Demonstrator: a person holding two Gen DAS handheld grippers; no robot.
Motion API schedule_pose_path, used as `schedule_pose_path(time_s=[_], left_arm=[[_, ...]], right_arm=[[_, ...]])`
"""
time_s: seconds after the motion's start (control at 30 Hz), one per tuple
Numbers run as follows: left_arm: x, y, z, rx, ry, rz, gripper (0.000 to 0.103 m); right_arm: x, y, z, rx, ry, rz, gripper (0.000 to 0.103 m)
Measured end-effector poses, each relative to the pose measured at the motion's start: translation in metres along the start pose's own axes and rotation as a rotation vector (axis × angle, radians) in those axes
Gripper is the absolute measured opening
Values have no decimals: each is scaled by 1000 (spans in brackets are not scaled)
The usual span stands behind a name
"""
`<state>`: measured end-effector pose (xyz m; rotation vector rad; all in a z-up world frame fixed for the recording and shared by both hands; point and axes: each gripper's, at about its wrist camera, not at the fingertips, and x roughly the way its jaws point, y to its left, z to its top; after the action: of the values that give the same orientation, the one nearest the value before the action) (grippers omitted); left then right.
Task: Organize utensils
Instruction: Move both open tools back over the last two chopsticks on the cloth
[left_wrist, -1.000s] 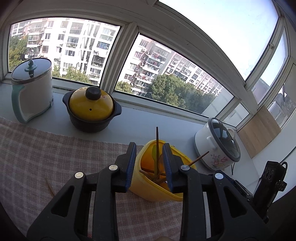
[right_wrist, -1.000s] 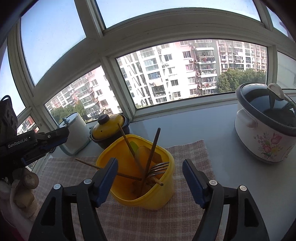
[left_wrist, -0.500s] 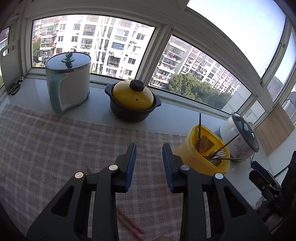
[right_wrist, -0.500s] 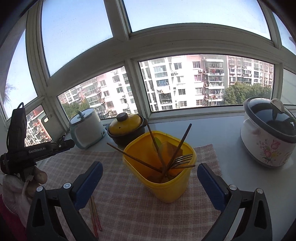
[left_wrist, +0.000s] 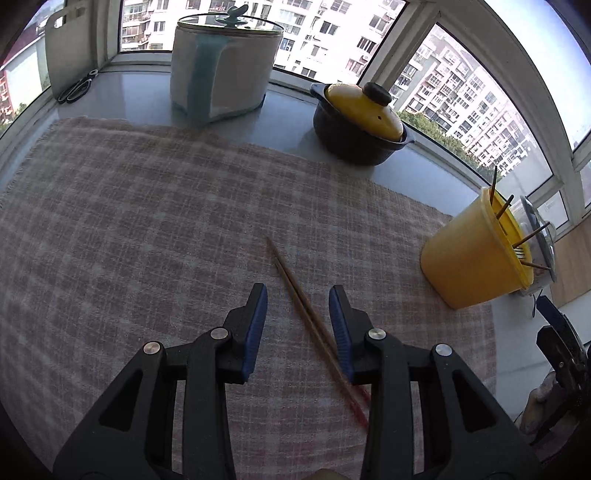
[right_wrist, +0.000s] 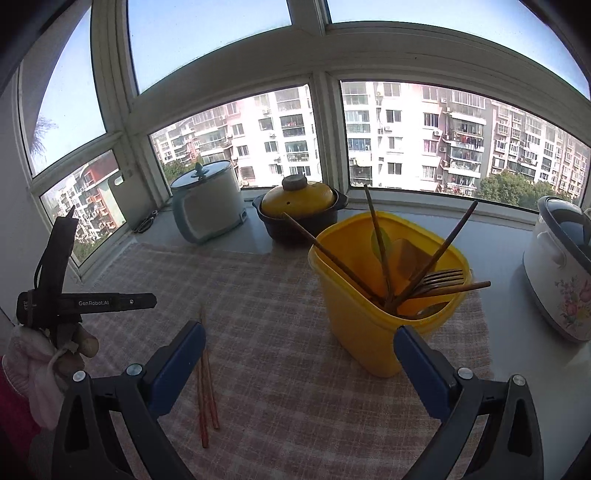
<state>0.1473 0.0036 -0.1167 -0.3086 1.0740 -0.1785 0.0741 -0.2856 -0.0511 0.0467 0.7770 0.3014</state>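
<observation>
A pair of chopsticks, slim wooden sticks reddening toward their thick ends, is lying side by side on the woven checked cloth covering the counter. The left tool is hovering over them, its jaws having just been opening, with the sticks passing between the blue pads untouched. The right tool is gaping wide and empty just in front of the smooth yellow plastic tub, which is holding more sticks and a metal fork.
</observation>
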Motion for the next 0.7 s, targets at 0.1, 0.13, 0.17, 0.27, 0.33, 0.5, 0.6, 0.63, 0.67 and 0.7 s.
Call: schedule_pose_path(time_s=[0.1,0.13,0.17,0.27,0.33,0.5,0.6,0.63,0.67,0.7], left_arm=[[12,6,-7,-20,45,-4,34],[17,6,-10,-18,58,-3,34],[20,5,-12,-14,71,0,34],[34,2,-20,-2,114,7,34],[43,-1,-24,0,137,15,34],[62,-11,-29,25,187,64,34],[69,-14,-30,34,213,91,34],[71,-15,-31,37,216,100,34],[73,-15,-31,39,220,107,34],[74,-15,-32,40,222,110,34]], right_arm=[[15,10,-10,-21,68,38,103],[20,12,-14,-20,88,54,103],[24,14,-17,-20,106,69,102],[37,20,-28,-29,163,88,96],[45,22,-34,-29,199,99,90],[51,21,-44,-20,230,101,85],[50,17,-46,-9,230,95,85],[50,15,-45,-3,229,91,85],[50,13,-46,2,229,88,85],[50,11,-47,9,230,86,85]])
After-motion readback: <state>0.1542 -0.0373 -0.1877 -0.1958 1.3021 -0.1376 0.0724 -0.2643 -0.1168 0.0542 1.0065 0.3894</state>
